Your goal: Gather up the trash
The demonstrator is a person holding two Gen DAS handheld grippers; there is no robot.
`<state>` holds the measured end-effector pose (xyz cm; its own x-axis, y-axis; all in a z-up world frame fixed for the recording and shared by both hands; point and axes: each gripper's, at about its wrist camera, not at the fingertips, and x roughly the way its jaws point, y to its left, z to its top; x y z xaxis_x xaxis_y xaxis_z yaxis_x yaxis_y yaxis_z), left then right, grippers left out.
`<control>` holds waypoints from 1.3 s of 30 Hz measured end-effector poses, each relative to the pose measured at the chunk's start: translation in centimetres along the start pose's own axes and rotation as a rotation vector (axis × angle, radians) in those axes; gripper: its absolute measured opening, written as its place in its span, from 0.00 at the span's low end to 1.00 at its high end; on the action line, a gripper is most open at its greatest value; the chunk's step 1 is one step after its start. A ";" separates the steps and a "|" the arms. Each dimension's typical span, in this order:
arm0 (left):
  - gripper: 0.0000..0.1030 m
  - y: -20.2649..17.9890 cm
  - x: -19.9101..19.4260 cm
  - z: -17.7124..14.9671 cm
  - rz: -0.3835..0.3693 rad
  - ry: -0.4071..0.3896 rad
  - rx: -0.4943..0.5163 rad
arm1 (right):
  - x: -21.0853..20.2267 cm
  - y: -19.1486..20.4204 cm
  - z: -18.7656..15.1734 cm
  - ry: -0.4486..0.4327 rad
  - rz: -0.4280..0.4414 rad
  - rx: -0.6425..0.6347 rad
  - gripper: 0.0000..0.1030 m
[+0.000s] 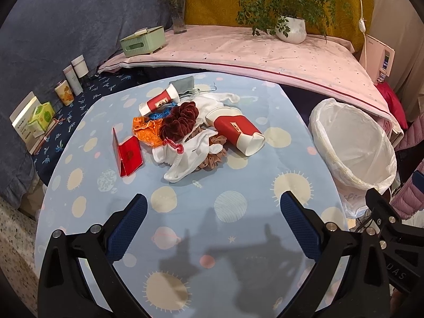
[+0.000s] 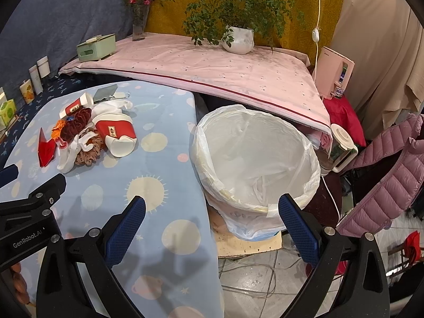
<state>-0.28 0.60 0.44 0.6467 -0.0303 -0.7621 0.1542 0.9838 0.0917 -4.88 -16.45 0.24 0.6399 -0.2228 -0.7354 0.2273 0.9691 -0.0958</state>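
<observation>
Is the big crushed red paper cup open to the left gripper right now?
Probably yes: the left gripper is open, bare tablecloth lies ahead, and the red paper cup tops the pile's right edge, uncovered.

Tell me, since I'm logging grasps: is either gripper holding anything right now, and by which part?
Nothing is held. The left gripper and the right gripper are both open and empty, short of the trash pile.

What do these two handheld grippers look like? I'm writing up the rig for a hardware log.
Both match: a black frame forks into two arms with silver bolt heads, each ending in a blue finger pad with a dotted grip texture. See the left gripper and right gripper. White "GenRobot.AI" lettering marks the left one's body. No hands or sleeves clearly show.
</observation>
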 end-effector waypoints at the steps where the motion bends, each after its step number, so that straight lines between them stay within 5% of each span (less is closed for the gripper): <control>1: 0.93 0.0 0.0 0.0 0.002 -0.003 0.001 | 0.1 0.0 0.0 0.001 -0.001 0.000 0.93; 39: 0.93 0.1 -0.3 0.4 -0.025 -0.033 0.012 | 0.0 -0.5 0.2 -0.010 -0.076 0.035 0.93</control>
<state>-0.15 0.63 1.00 0.6666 -0.0605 -0.7430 0.1793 0.9804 0.0811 -4.83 -16.97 0.37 0.6268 -0.2967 -0.7204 0.3006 0.9452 -0.1277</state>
